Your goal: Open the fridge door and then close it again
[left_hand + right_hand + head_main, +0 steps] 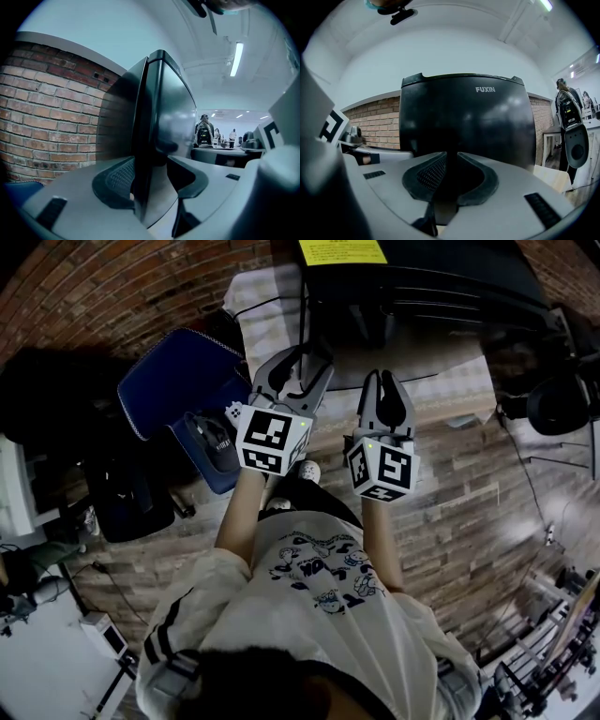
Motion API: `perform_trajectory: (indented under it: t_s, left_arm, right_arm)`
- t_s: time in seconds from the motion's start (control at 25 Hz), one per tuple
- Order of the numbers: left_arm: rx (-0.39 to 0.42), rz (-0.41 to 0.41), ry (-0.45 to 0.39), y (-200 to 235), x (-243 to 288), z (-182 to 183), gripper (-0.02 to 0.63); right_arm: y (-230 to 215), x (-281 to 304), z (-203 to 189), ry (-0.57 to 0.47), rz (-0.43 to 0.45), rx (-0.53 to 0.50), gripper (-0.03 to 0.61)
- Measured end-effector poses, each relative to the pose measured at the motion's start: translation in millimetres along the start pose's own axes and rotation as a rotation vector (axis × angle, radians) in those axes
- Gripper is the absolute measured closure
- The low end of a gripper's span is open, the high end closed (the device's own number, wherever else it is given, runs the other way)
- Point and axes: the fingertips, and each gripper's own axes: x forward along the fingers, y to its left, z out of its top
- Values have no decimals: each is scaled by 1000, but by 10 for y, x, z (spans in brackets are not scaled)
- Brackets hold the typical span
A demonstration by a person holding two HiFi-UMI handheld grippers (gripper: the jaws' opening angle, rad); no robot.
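Observation:
The black fridge [422, 277] stands straight ahead of me, its door shut or nearly so; the right gripper view shows its glossy front [464, 117] with a "FUXIN" label. My left gripper [292, 357] is at the door's left side. In the left gripper view the door's edge [143, 117] stands between the jaws of the left gripper [150, 183], which is open, with a gap on the right side. My right gripper [384, 381] is shut and empty. It points at the door's front, and its tips [449, 164] meet just short of the door.
A brick wall [47, 117] runs behind and left of the fridge. A blue bag [187, 381] lies on the wood floor at my left, and dark gear [553, 399] at the right. A tall dark device [574, 145] stands right of the fridge. People [204, 131] stand far off.

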Motion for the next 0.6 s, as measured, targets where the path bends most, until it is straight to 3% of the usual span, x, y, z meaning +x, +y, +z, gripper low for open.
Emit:
perform_trajectory:
  t_s: [0.32,0.6]
  left_arm:
    - [37,-72,8,-3,10,10,405]
    - [50,-44,6,-8,8,11,416]
  right_arm:
    - [1,-11,0,1,14,-2,517]
    - [42,-29,2,-5,26,-2,517]
